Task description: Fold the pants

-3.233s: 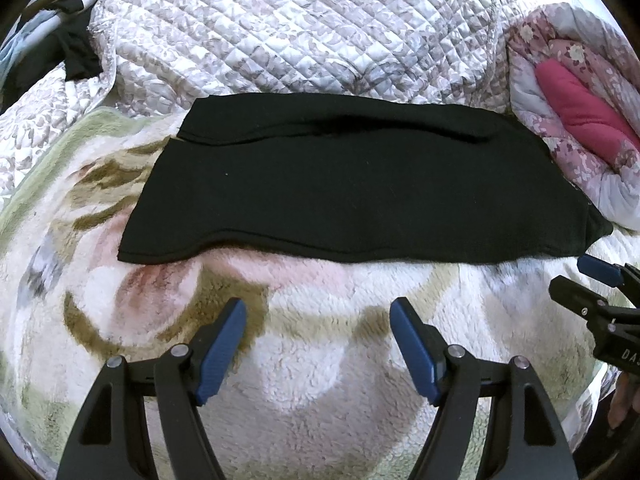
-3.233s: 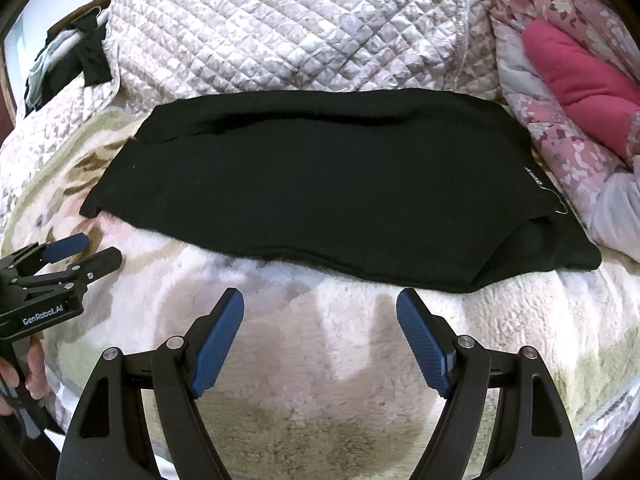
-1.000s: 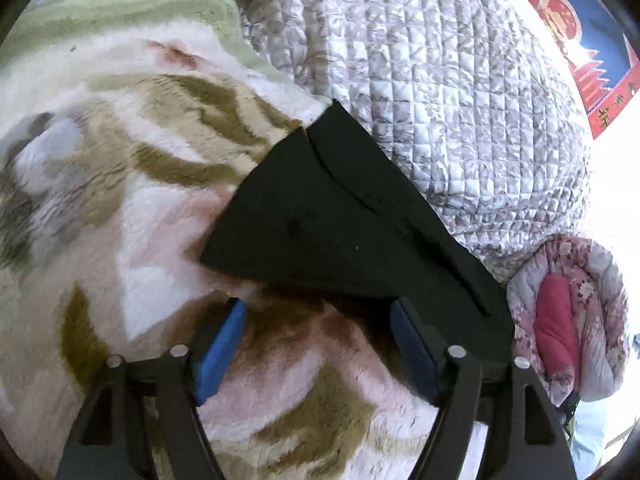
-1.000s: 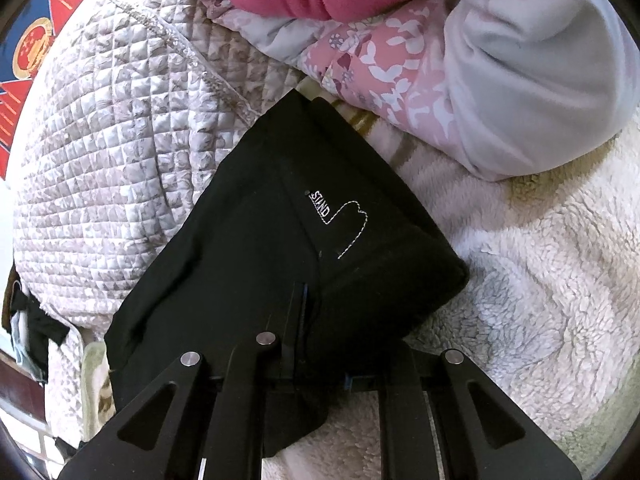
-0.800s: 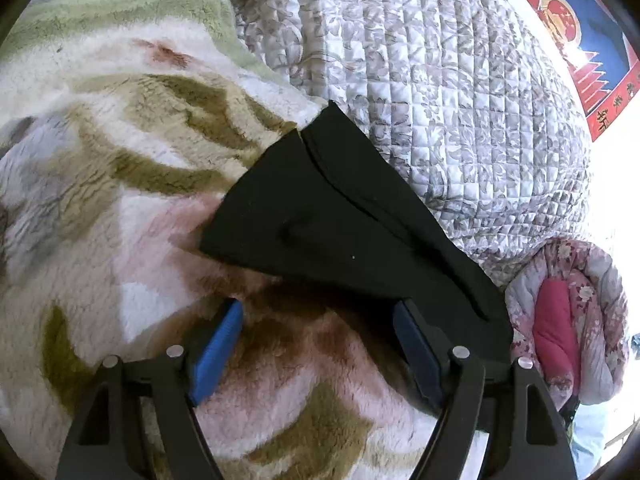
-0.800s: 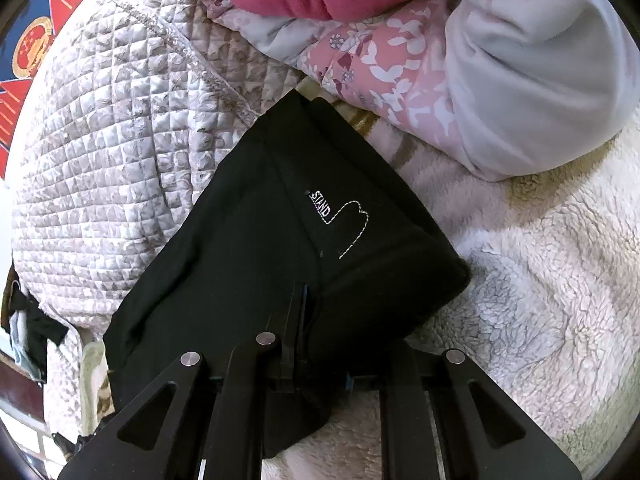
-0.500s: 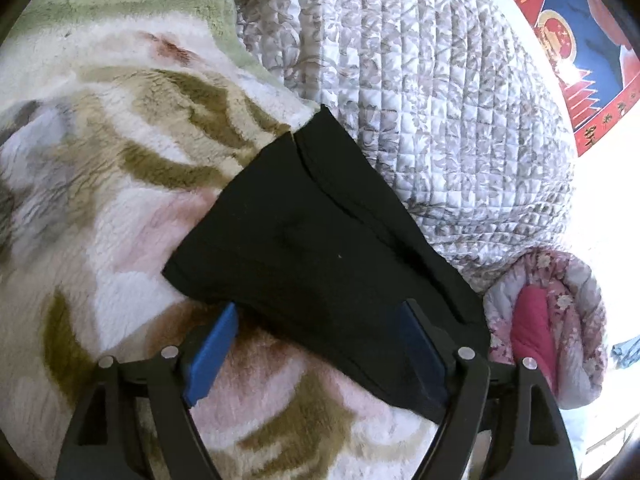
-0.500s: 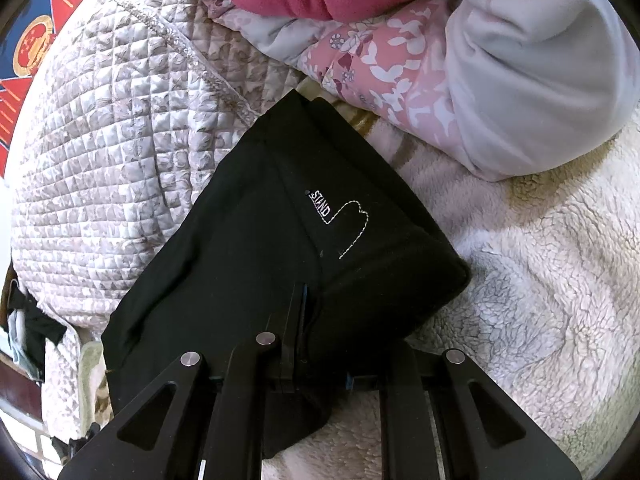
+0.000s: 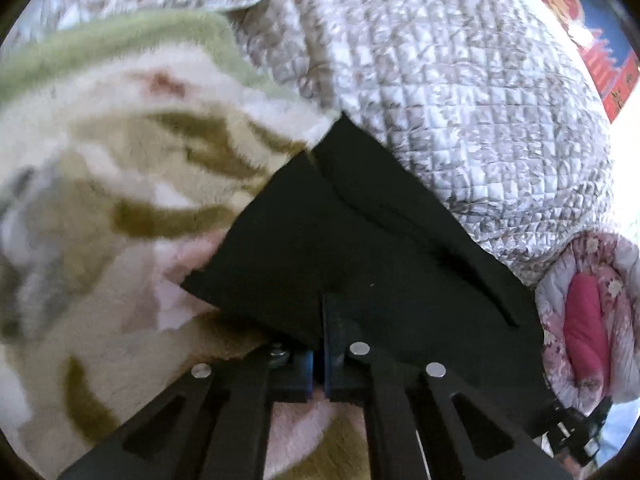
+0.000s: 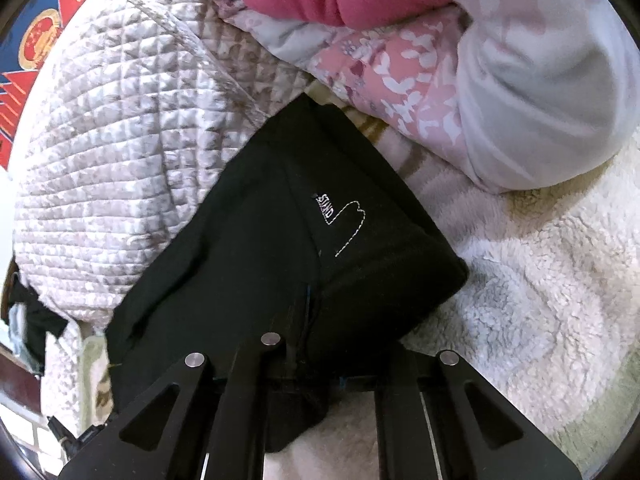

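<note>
On the fleecy blanket [image 9: 100, 208] the black pants [image 9: 360, 248] lie as a long folded strip, far edge against the quilted cover [image 9: 460, 92]. We have both ends pinched: left gripper [image 9: 318, 364] is clamped on the near hem at 6 o'clock in its view, right gripper [image 10: 308, 344] is closing the last bit on the thick waistband end, cloth already between its jaws. Pink floral bedding [image 10: 420, 60] sits close at 1 o'clock of the right view. To do this fold well we'd lift both ends together, level, keep the strip taut enough not to sag, then bring one end over the other with edges matched — and steer clear of snagging the bedding. The left grip looks shallow — go slow.
</note>
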The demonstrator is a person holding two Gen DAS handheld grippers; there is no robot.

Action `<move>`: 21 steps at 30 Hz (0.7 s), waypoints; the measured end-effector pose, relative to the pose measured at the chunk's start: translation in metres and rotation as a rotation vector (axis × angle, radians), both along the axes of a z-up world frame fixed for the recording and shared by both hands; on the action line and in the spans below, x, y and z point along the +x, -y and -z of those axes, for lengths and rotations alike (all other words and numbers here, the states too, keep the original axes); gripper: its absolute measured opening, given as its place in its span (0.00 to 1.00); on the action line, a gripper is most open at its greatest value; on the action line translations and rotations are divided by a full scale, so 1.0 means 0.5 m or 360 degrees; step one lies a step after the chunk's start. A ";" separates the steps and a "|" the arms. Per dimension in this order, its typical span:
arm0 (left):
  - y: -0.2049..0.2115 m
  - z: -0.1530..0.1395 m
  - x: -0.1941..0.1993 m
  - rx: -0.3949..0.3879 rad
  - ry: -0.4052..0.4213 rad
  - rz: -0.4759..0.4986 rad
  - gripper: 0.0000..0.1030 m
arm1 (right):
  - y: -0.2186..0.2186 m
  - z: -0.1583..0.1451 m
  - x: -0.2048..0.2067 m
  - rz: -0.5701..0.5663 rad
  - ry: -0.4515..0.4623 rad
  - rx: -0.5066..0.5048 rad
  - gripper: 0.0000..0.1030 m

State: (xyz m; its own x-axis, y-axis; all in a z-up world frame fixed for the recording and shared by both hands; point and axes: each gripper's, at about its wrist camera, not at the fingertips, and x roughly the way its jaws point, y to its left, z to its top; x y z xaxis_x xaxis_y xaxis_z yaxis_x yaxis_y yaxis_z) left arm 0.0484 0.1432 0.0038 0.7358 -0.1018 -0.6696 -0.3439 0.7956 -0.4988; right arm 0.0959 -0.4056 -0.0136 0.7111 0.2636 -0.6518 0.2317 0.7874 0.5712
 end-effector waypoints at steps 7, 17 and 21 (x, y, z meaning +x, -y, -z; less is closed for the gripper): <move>0.004 -0.086 -0.106 0.0130 0.0029 0.0008 0.04 | 0.012 -0.053 -0.081 -0.0083 0.0019 0.0075 0.08; 0.013 -0.001 -0.220 0.0198 -0.0258 0.0048 0.04 | 0.037 0.024 -0.203 -0.0068 -0.0229 0.0098 0.10; 0.022 -0.017 -0.225 0.0287 -0.0251 0.0038 0.09 | 0.021 -0.007 -0.206 -0.0084 -0.0203 -0.0037 0.14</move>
